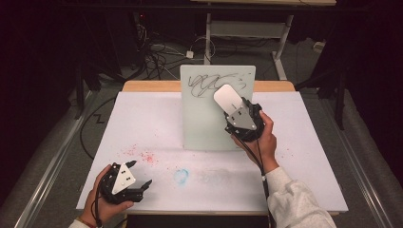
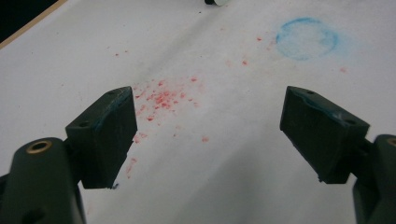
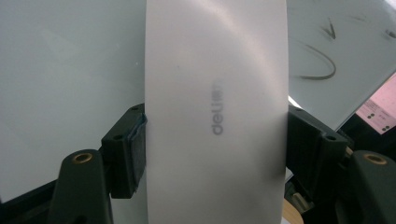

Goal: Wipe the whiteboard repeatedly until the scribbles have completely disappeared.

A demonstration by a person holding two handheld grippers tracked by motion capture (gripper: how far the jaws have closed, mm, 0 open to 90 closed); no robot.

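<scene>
My right claw (image 1: pixel 236 110) pinches a smooth white oblong eraser (image 1: pixel 228 99) by its long sides, over the pale square whiteboard (image 1: pixel 204 128) at table (image 1: pixel 304 156) centre-far. Eraser's long axis runs near-right to far-left, tip on the black scribble (image 1: pixel 209 83). Left claw (image 1: pixel 140 176) spread, empty, near-left, w/ red specks (image 2: pixel 161 99) & a blue smudge ring (image 2: pixel 306 38) just ahead.

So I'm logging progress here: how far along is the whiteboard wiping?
Done: the right gripper is shut on the eraser, held at the whiteboard. In hand: reaching the black scribble. Left: the scribble looks unwiped. The left gripper is open.
</scene>
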